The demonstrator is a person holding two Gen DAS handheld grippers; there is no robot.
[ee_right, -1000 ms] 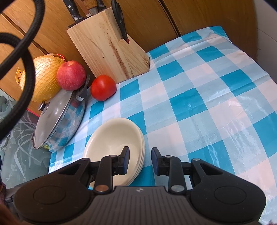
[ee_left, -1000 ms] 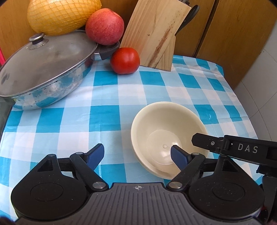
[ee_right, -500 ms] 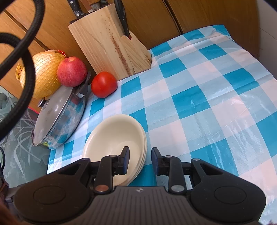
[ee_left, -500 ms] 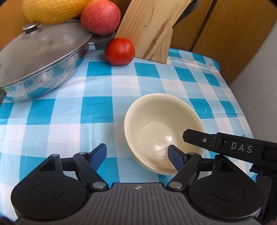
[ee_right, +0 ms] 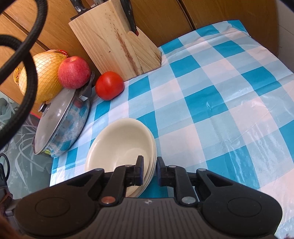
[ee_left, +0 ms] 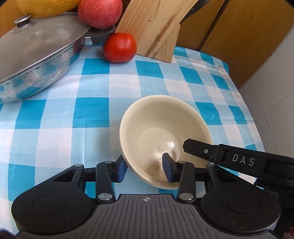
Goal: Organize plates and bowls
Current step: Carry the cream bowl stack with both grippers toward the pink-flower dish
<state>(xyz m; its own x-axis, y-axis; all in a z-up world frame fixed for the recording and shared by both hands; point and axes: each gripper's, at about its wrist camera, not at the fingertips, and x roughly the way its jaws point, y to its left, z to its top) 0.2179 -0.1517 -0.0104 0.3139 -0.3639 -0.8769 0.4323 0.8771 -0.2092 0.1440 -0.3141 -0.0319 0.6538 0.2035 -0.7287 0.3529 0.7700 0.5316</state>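
A stack of cream bowls (ee_left: 161,128) sits on the blue checked tablecloth (ee_left: 73,114). My left gripper (ee_left: 143,165) straddles the near left rim of the stack, one finger outside and one inside, jaws closing on the wall but with a gap still showing. My right gripper (ee_right: 148,170) is shut on the right rim of the bowl stack (ee_right: 119,143), one finger inside and one outside. The right gripper's finger (ee_left: 202,149) shows in the left wrist view over the stack's right edge.
A lidded steel pan (ee_left: 36,55) stands at the back left with an apple (ee_left: 100,12) and a netted yellow fruit (ee_right: 44,80) by it. A tomato (ee_left: 119,46) and a wooden knife block (ee_left: 156,25) stand behind. The table edge (ee_left: 253,119) runs on the right.
My left gripper has moved forward onto the stack's rim and its jaws have narrowed a lot. The right gripper keeps its hold; the stack looks slightly tilted and nearer.
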